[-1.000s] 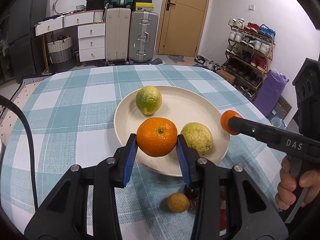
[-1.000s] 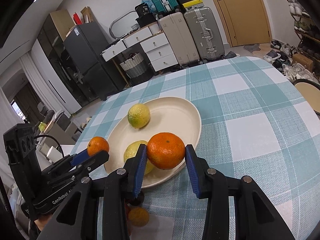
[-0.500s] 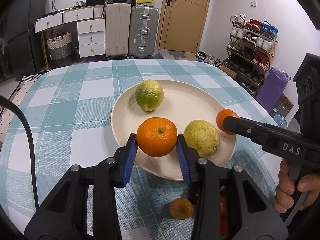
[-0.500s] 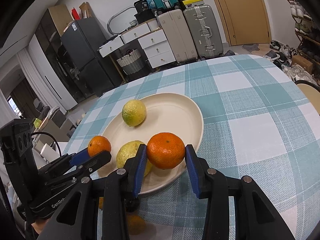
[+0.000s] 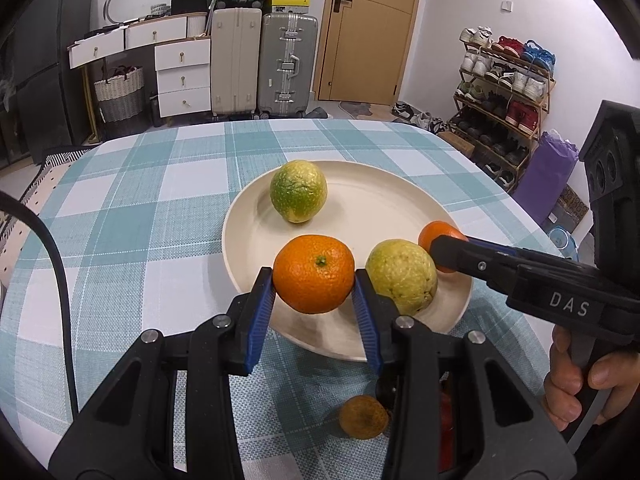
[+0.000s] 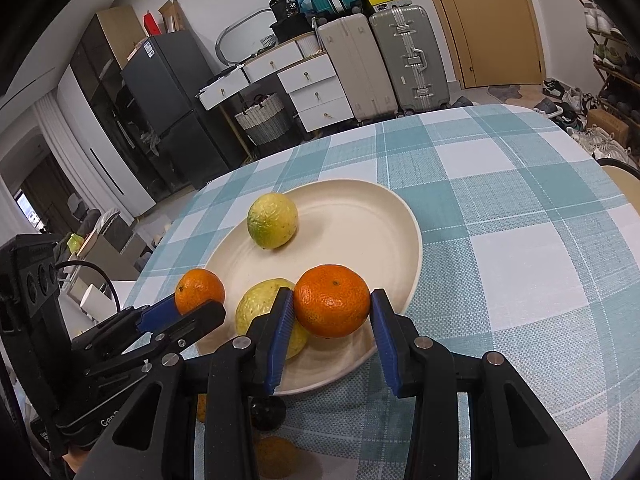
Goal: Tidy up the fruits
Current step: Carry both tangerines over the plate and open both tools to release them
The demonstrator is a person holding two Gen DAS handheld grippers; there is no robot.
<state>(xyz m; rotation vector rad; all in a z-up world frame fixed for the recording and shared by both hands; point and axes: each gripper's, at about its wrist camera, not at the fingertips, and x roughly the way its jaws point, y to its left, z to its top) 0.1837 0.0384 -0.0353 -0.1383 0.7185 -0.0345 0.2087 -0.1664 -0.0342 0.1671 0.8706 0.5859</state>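
Note:
My left gripper (image 5: 313, 280) is shut on an orange (image 5: 314, 274), held just above the near rim of a cream plate (image 5: 360, 208). On the plate lie a green-yellow citrus (image 5: 298, 191) and a yellow citrus (image 5: 401, 276). From the right, my right gripper (image 5: 444, 246) reaches in over the plate's edge. In the right wrist view that right gripper (image 6: 332, 300) is shut on a second orange (image 6: 331, 300) above the plate (image 6: 352, 220). The left gripper (image 6: 192, 312) with its orange (image 6: 200, 291) shows at the left there.
A small brownish fruit (image 5: 363, 416) lies on the checked tablecloth (image 5: 160, 220) below my left gripper. Beside it is a dark round thing (image 6: 267, 412). A hand (image 5: 580, 380) grips the right tool's handle. Suitcases, drawers and a shoe rack stand beyond the table.
The right gripper's orange has edged a little left, over the plate's rim. The plate and its fruit have hardly shifted, and both grips are unchanged.

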